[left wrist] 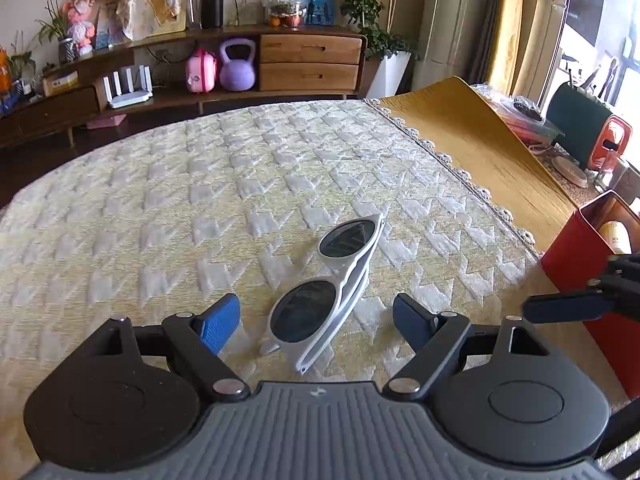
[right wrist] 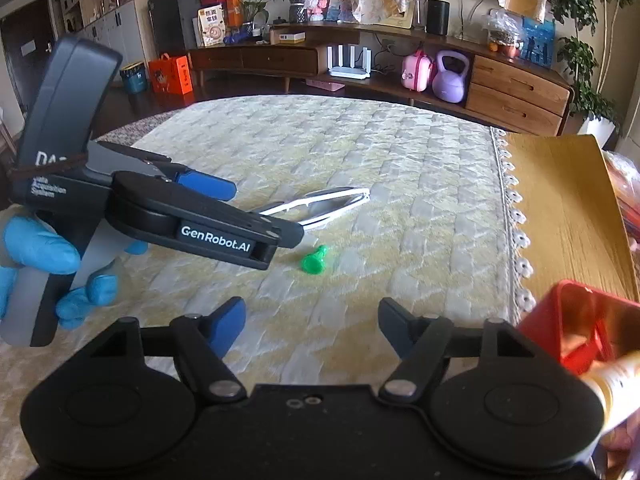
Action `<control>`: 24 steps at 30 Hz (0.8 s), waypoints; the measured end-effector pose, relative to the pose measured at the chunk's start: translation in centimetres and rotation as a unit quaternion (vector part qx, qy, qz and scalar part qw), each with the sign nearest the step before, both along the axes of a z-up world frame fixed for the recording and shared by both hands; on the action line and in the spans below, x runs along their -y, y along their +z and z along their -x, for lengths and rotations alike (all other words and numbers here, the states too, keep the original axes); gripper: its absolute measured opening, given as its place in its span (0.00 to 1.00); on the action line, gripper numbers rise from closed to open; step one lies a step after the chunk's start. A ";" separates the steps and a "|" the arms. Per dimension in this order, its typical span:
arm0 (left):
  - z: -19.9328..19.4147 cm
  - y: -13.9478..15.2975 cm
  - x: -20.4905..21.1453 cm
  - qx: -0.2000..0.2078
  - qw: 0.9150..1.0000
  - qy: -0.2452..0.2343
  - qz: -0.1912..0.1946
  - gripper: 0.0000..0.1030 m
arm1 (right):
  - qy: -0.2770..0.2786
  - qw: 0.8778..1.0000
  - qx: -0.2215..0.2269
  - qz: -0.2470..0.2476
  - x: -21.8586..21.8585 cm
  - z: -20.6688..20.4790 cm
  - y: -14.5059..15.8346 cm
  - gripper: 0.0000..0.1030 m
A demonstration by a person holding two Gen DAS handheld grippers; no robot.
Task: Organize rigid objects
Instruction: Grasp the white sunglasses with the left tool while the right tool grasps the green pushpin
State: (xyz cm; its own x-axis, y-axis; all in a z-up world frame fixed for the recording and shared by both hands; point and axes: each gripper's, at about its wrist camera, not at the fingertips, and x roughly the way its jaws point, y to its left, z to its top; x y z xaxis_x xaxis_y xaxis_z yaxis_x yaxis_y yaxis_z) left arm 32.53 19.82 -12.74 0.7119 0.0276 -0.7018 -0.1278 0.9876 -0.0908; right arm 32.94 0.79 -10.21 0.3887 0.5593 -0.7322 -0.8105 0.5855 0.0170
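Observation:
White folded sunglasses point(left wrist: 332, 280) with dark lenses lie on the cream quilted cloth point(left wrist: 160, 208). My left gripper point(left wrist: 316, 320) is open and empty, its blue fingers on either side of the near lens, just above the cloth. The sunglasses also show in the right wrist view point(right wrist: 332, 204), partly hidden behind the left gripper point(right wrist: 256, 216). A small green plastic piece point(right wrist: 314, 261) lies on the cloth in front of my right gripper point(right wrist: 312, 326), which is open and empty. A red box point(left wrist: 592, 272) stands at the right; it shows in the right wrist view point(right wrist: 576, 320) too.
A cream-coloured tube point(right wrist: 616, 384) leans in the red box. A yellow wooden tabletop point(left wrist: 472, 140) lies bare beyond the cloth's lace edge. A wooden sideboard point(left wrist: 308, 64) with a purple kettlebell point(left wrist: 237, 65) stands far behind. A blue-gloved hand point(right wrist: 36, 256) holds the left gripper.

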 end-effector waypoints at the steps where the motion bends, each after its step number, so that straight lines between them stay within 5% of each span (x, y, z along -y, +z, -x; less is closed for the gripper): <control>1: -0.1 -0.1 0.0 0.001 1.000 -0.003 0.001 0.81 | 0.001 1.000 0.002 0.003 -0.3 -0.2 -0.2 0.62; 10: -1.3 -0.8 0.9 0.006 1.000 -0.028 -0.011 0.80 | 0.005 1.000 0.008 0.012 -2.2 -1.5 -1.7 0.40; 24: -2.6 -0.7 0.4 0.007 0.999 -0.037 -0.011 0.43 | -0.003 1.000 0.013 -0.001 -3.7 -3.0 -1.9 0.30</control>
